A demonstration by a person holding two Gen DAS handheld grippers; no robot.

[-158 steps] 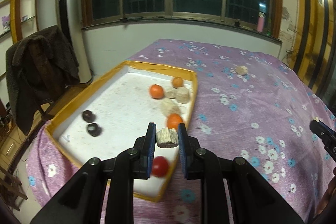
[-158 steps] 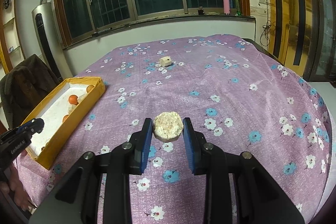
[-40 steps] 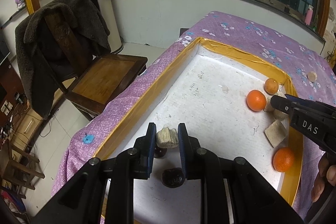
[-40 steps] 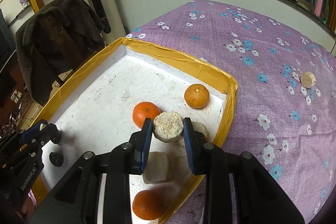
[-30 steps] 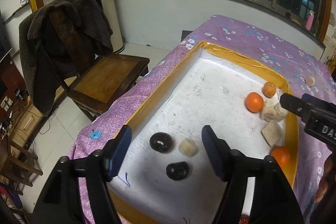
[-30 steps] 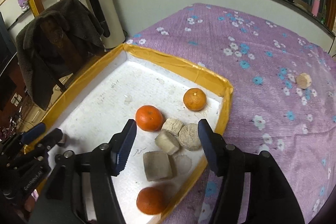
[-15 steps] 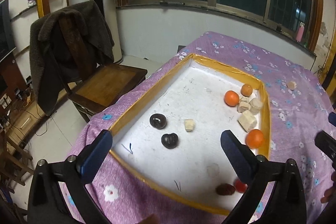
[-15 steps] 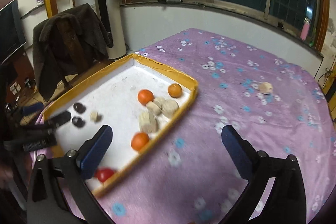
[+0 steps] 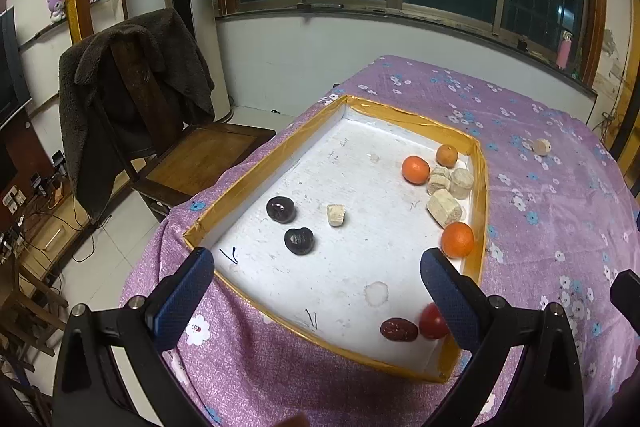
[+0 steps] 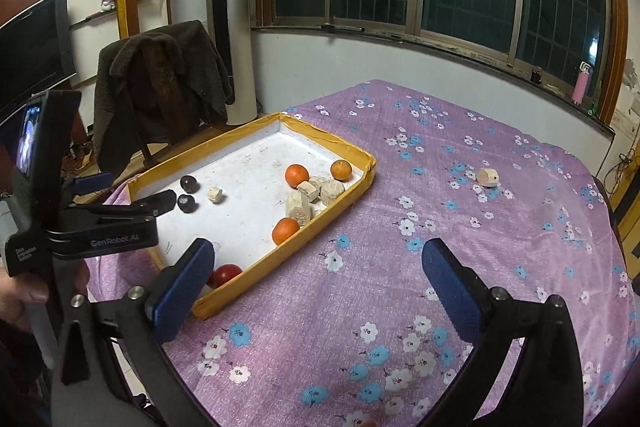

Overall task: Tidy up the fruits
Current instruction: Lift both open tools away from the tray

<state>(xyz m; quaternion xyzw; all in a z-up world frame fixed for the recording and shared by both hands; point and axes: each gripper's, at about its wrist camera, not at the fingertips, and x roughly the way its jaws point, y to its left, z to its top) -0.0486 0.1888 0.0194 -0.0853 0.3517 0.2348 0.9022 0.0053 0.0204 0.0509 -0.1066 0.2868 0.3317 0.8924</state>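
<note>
A purple flowered surface (image 10: 400,287) carries a yellow-rimmed tray (image 10: 340,205) of sorted fruit; both tools, left tool (image 9: 316,291) and right tool (image 10: 316,279), gape empty (one pale piece (image 10: 488,177) lies outside, presumably next).

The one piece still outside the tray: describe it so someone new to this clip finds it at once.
Start at the purple flowered tablecloth and the yellow-rimmed tray on it. Look past the tray toward the window side: a small pale beige chunk sits alone on the cloth. The other beige pieces all lie in the tray beside oranges; this one has nothing next to it.
</note>
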